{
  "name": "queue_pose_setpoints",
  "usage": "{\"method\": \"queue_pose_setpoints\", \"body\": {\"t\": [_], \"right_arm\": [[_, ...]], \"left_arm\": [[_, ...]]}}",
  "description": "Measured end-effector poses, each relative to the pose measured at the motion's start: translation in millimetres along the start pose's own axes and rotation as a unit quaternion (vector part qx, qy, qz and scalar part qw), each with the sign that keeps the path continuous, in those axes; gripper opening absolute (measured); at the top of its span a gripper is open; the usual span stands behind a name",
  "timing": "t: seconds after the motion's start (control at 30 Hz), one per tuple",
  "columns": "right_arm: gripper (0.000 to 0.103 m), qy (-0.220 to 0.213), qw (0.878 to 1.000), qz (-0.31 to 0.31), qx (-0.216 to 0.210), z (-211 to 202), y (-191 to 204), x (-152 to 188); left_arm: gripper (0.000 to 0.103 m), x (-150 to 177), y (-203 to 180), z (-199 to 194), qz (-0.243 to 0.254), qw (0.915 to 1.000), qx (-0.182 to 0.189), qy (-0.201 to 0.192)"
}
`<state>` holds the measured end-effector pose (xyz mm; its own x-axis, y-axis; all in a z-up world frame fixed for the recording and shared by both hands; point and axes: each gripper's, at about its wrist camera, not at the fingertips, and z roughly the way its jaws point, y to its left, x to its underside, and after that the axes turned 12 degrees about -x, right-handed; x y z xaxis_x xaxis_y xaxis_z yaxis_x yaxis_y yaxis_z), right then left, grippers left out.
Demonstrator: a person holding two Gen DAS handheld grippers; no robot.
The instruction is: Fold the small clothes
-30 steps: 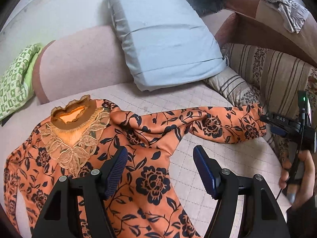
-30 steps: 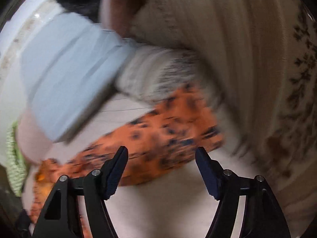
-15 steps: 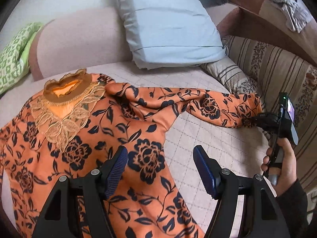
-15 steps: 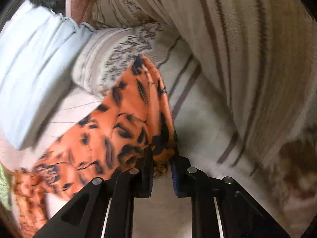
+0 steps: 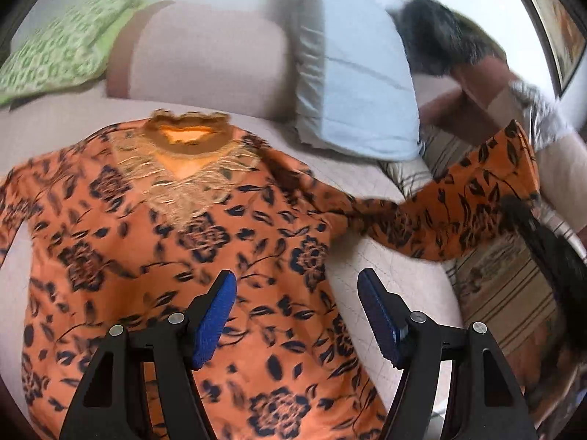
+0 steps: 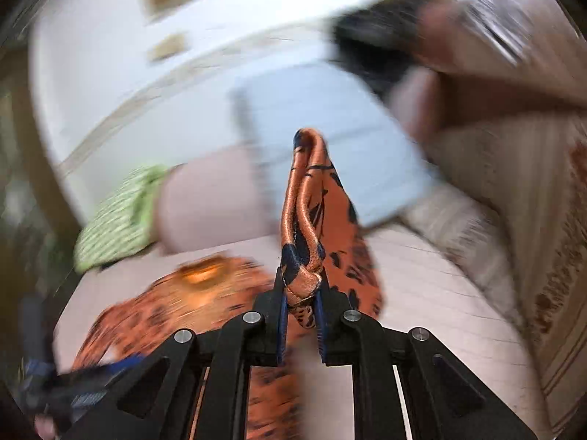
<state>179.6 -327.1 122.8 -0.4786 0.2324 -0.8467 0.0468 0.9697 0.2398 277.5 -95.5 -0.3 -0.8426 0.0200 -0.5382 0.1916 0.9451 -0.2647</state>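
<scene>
An orange top with black flowers (image 5: 176, 249) lies flat on the quilted bed, its lace collar (image 5: 187, 135) at the far end. My left gripper (image 5: 297, 315) is open and empty, hovering over the top's right side. My right gripper (image 6: 301, 315) is shut on the cuff of the right sleeve (image 6: 312, 220) and holds it up off the bed. In the left wrist view the lifted sleeve (image 5: 458, 212) stretches up to the right, where the right gripper (image 5: 513, 201) shows only as a dark blur.
A light blue pillow (image 5: 359, 84) leans at the head of the bed beside a pink bolster (image 5: 205, 62) and a green patterned cushion (image 5: 62, 55). Striped bedding (image 5: 506, 286) piles up on the right. The quilted sheet (image 5: 396, 271) shows between top and bedding.
My right gripper closed on the sleeve cuff and lifted it up off the bed. My left gripper drifted over the top and stayed open.
</scene>
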Motion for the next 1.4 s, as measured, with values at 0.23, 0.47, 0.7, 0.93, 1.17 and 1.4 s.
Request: {"method": "queue_pose_setpoints", "body": {"t": [0.23, 0.47, 0.7, 0.93, 1.17, 1.4], "right_arm": [[0.013, 0.082, 0.983, -0.082, -0.139, 33, 139, 78], [0.017, 0.261, 0.937, -0.12, -0.198, 133, 193, 207], [0.067, 0.312, 0.925, -0.101, -0.194, 121, 174, 213], [0.077, 0.241, 0.961, 0.0, -0.138, 87, 104, 131], [0.064, 0.204, 0.974, 0.091, 0.026, 184, 18, 37], [0.004, 0.249, 0.962, 0.099, 0.043, 221, 12, 26]], "left_arm": [[0.07, 24, 126, -42, -0.091, 0.9957, -0.018, -0.01], [0.07, 63, 211, -29, -0.173, 0.9839, -0.037, 0.028], [0.07, 64, 192, 13, -0.143, 0.9855, -0.018, 0.089], [0.068, 82, 164, 39, -0.075, 0.9851, -0.056, 0.145], [0.023, 89, 132, 56, -0.013, 0.9838, -0.122, 0.131], [0.002, 85, 158, 5, -0.086, 0.9867, -0.081, 0.112]]}}
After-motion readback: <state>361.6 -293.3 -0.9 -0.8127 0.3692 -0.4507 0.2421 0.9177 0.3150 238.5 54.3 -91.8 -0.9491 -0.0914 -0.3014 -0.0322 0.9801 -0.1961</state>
